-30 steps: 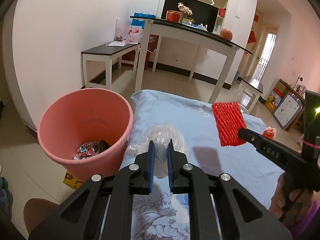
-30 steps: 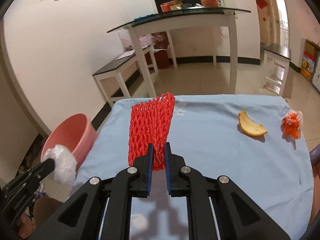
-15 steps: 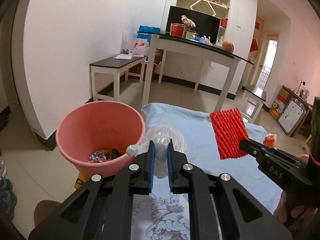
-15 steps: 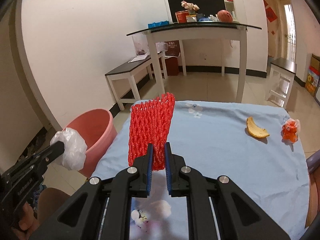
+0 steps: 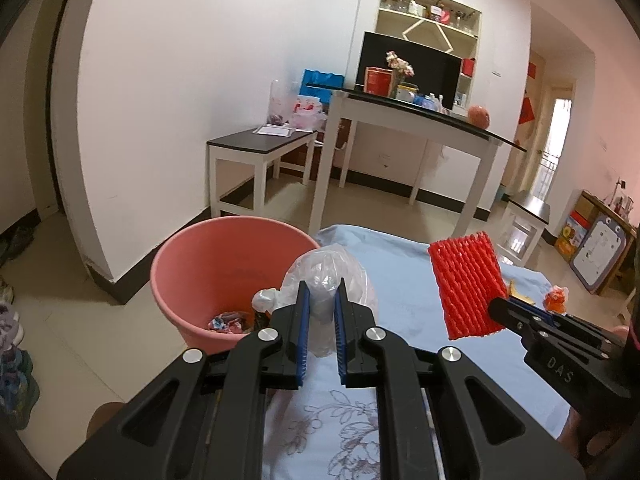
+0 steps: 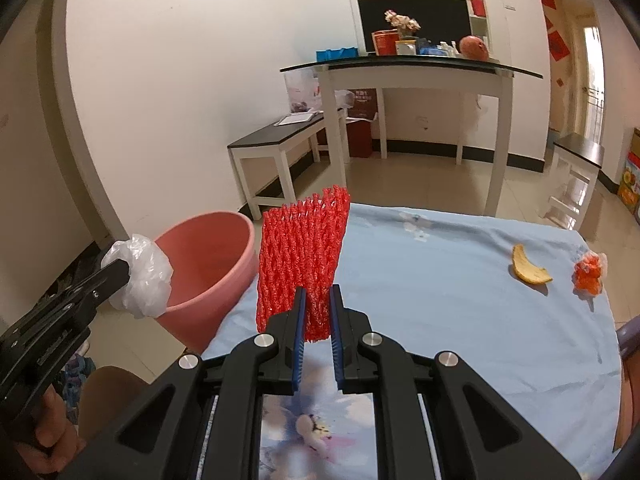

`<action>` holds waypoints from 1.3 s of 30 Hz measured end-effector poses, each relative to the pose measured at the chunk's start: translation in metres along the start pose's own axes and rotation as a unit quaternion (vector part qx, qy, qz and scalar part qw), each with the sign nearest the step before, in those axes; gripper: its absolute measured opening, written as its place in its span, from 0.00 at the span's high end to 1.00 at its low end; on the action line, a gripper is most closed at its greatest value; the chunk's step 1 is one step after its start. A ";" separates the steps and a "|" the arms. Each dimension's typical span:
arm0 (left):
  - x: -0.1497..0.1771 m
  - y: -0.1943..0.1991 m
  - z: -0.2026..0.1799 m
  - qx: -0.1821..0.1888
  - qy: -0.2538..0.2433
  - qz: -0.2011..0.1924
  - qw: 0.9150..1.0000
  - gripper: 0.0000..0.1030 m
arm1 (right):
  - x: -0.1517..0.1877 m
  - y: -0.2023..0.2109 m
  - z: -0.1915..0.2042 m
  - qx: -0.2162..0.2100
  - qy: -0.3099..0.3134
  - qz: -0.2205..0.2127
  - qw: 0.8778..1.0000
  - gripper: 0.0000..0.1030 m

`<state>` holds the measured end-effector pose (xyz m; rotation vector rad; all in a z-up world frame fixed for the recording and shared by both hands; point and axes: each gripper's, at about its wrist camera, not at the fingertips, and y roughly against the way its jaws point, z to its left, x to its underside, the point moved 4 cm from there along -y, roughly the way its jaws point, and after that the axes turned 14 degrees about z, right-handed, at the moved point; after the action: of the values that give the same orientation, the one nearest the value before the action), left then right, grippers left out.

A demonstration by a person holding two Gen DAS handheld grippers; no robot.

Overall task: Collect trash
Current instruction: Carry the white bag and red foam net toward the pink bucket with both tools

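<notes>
My left gripper (image 5: 322, 286) is shut on a crumpled clear plastic bag (image 5: 325, 270), held in the air beside the right rim of the pink bucket (image 5: 192, 272). The bucket stands on the floor by the table's left edge with wrappers in its bottom. My right gripper (image 6: 317, 292) is shut on a red foam fruit net (image 6: 302, 254), which stands upright above the blue tablecloth (image 6: 440, 280). In the right wrist view the left gripper (image 6: 124, 270) and its bag (image 6: 146, 280) hang over the bucket's near rim (image 6: 208, 248). A fruit peel (image 6: 528, 270) and an orange wrapper (image 6: 588, 274) lie far right.
A low black-topped bench (image 5: 260, 146) and a taller white-legged table (image 5: 416, 118) with boxes and flowers stand behind the bucket. Shoes (image 5: 16, 364) lie on the floor at the left. A small stool (image 6: 576, 160) stands right of the tall table.
Both grippers have lifted and drawn back from the table with their loads still held. The bucket and tablecloth now sit lower and farther off in both views.
</notes>
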<state>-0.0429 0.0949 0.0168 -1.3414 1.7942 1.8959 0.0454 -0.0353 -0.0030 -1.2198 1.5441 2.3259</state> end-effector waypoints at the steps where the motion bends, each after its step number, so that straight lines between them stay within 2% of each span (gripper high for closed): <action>1: 0.000 0.000 0.004 -0.002 0.004 -0.002 1.000 0.89 | -0.001 -0.001 0.003 -0.001 0.002 0.000 1.000 0.90; 23: -0.020 -0.023 0.072 -0.063 0.057 -0.016 0.996 0.89 | -0.039 -0.047 0.087 -0.034 0.067 0.010 0.997 0.89; 30: -0.023 -0.036 0.095 -0.071 0.071 -0.015 0.995 0.89 | -0.050 -0.068 0.109 -0.052 0.081 0.015 0.995 0.89; 39: -0.023 -0.059 0.116 -0.072 0.086 0.001 0.994 0.89 | -0.058 -0.107 0.118 -0.062 0.068 0.041 0.995 0.89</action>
<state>-0.0432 0.2202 -0.0250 -1.5976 1.7620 2.0000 0.0695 0.1315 -0.0233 -1.3960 1.5377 2.4713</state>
